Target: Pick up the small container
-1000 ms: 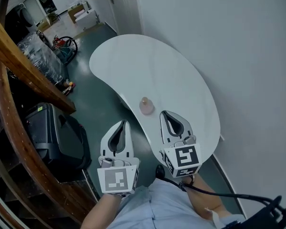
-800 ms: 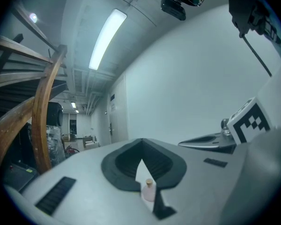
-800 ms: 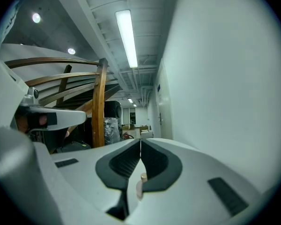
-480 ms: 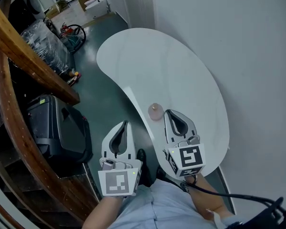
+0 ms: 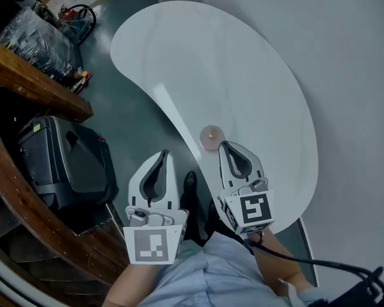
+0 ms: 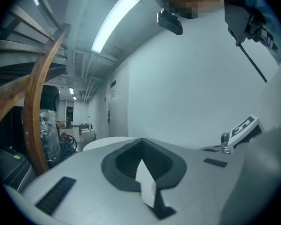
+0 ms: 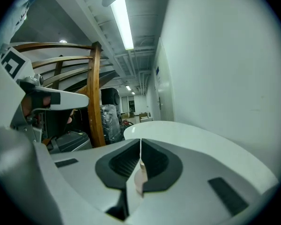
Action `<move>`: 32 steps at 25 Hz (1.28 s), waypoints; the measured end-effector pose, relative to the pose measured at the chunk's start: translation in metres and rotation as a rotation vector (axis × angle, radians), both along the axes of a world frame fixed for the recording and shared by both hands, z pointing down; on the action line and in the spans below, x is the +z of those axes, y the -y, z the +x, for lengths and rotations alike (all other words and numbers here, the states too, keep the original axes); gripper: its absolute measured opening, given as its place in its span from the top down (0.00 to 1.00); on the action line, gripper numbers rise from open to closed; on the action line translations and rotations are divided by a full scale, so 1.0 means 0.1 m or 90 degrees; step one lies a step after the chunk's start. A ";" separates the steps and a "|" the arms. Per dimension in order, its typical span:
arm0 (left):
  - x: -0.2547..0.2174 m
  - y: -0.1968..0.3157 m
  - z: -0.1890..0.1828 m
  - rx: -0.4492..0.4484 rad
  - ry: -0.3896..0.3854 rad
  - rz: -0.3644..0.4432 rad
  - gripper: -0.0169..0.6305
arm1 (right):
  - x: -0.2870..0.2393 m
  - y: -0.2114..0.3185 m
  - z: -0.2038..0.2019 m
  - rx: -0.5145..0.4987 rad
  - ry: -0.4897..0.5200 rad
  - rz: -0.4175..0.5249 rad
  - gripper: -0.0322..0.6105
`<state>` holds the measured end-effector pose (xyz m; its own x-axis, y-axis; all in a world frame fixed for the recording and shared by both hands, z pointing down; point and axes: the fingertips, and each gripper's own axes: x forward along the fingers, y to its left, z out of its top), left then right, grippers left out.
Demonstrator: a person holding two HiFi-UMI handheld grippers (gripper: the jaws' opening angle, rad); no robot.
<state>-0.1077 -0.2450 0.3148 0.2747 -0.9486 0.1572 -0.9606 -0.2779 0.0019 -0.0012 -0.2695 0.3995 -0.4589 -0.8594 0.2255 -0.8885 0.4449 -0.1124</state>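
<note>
The small container (image 5: 210,137) sits on the worktop (image 5: 256,75) right at its near edge. The right gripper (image 5: 226,146) hovers over that same edge with its jaws pressed together, so advancing like this would likely knock the container off the worktop. The left gripper (image 5: 164,155), also closed and empty, hangs beyond the worktop's edge.

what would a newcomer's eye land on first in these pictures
A white kidney-shaped table fills the head view. A small pinkish container sits alone by its near edge, just ahead of the shut right gripper; the left gripper, also shut, hangs over the dark floor.
</note>
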 end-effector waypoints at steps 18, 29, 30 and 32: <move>0.63 0.30 -0.27 0.010 0.011 -0.130 0.98 | 0.59 0.29 -0.20 0.013 -0.048 -0.070 0.67; 0.71 0.56 -0.43 0.042 0.048 -0.111 0.98 | 0.77 0.49 -0.29 0.029 -0.047 -0.076 0.68; 0.72 0.56 -0.43 0.036 0.040 -0.122 0.98 | 0.75 0.50 -0.30 0.032 -0.046 -0.067 0.69; 0.73 0.56 -0.42 0.032 0.030 -0.133 0.98 | 0.74 0.49 -0.30 0.031 -0.056 -0.067 0.70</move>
